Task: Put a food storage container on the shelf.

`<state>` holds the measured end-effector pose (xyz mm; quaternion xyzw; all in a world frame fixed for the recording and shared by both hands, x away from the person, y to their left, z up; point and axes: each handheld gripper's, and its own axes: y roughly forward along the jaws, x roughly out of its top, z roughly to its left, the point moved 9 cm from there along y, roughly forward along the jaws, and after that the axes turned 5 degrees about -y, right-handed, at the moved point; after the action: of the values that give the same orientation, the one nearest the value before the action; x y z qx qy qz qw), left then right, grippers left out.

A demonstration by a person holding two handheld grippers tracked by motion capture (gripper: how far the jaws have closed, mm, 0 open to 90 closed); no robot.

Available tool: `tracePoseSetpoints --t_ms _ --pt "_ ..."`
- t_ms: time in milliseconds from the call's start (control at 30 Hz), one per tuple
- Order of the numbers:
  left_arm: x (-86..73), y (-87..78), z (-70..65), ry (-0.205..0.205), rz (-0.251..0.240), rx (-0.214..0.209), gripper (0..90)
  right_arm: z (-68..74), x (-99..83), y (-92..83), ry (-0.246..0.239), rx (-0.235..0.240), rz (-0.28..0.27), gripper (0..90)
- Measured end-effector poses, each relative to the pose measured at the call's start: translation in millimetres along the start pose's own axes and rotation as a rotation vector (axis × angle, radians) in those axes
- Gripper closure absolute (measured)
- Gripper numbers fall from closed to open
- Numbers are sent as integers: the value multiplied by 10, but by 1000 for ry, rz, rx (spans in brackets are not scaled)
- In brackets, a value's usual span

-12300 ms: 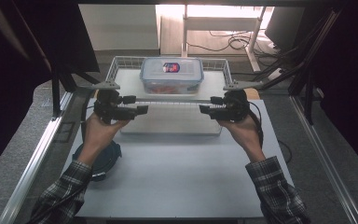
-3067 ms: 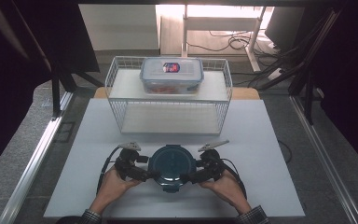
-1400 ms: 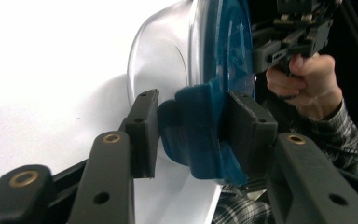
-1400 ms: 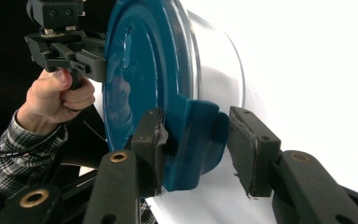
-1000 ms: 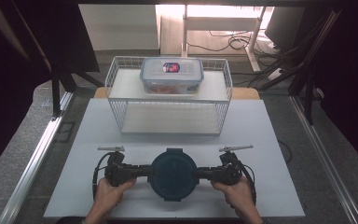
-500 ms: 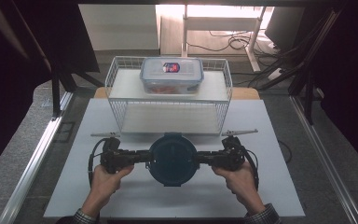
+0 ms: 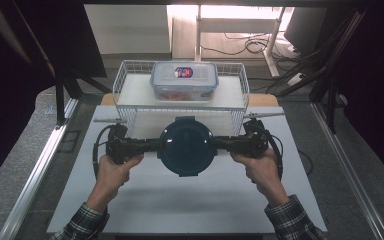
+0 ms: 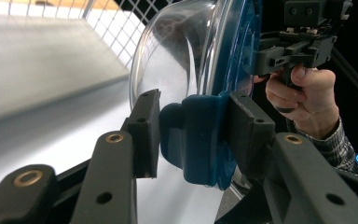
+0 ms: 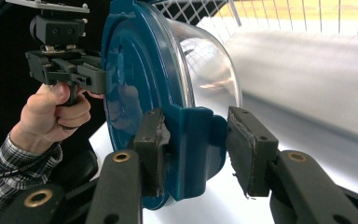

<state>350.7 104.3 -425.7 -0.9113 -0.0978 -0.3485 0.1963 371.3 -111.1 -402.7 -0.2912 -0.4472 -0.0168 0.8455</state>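
The person's two hands came in from the near edge of the white table (image 7: pixel 180 210), each gripping a handle. The left gripper (image 7: pixel 152 145) and the right gripper (image 7: pixel 220 144) faced each other across a round clear container with a dark blue lid (image 7: pixel 186 146), which hung between them above the tabletop, just in front of the wire basket (image 7: pixel 125 80). In the left gripper view the left gripper (image 8: pixel 193 128) had its jaws set around the blue latch tab (image 8: pixel 196 135) on the lid's rim; the far pad pressed on it, while a thin gap seemed to show at the other pad. In the right gripper view the right gripper (image 9: pixel 193 151) clasped the opposite tab (image 9: pixel 193 144), one pad hard against it and the other standing a little off. Both jaws were partly closed, and the container was evidently carried by these two grips.

Judged from this, the pickup was done and the container was lifted clear; what was left was to carry it over the basket's near wall and set it down inside, probably beside the rectangular lidded box (image 7: pixel 184 80) resting at the far side.

Compared with a second earlier, the container and both hands stood farther from the near edge and higher, now overlapping the basket's front wall in the high view. The grip looked unchanged, and the basket and box had not moved.
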Motion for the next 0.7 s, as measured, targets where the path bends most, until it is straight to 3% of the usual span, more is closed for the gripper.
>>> tracePoseSetpoints --t_ms 700 --pt "823 -165 -238 41 -42 9 576 61 829 -172 -39 -9 -84 579"
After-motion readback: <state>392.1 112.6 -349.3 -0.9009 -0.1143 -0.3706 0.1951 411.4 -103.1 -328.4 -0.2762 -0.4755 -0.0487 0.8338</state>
